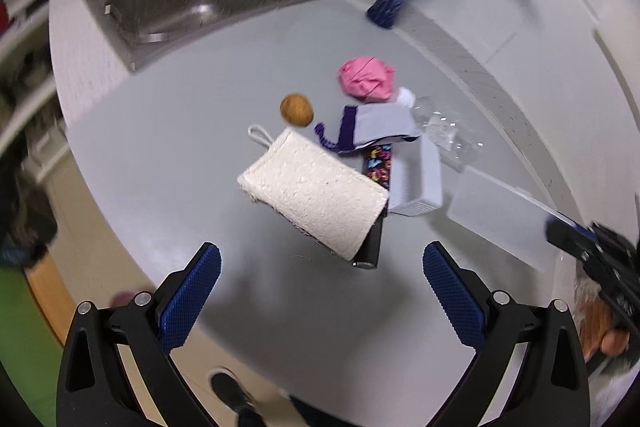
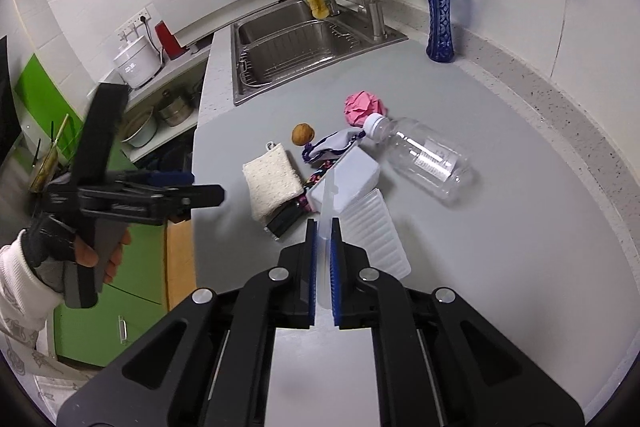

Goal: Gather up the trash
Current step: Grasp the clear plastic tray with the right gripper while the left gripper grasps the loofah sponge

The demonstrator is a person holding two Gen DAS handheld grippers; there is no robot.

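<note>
The right gripper [image 2: 323,227] pinches the thin, stiff, light white box lid [image 2: 330,203] by its near edge, just right of the soft sponge [image 2: 272,183], while the left gripper [image 1: 320,259] hangs wide open, holding nothing.

bare counter [image 2: 500,247] right, bottle [image 2: 428,159] blocking behind

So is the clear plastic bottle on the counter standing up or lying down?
Lying down. The clear plastic bottle rests on its side on the grey counter, its white cap pointing toward the pink crumpled paper.
</note>
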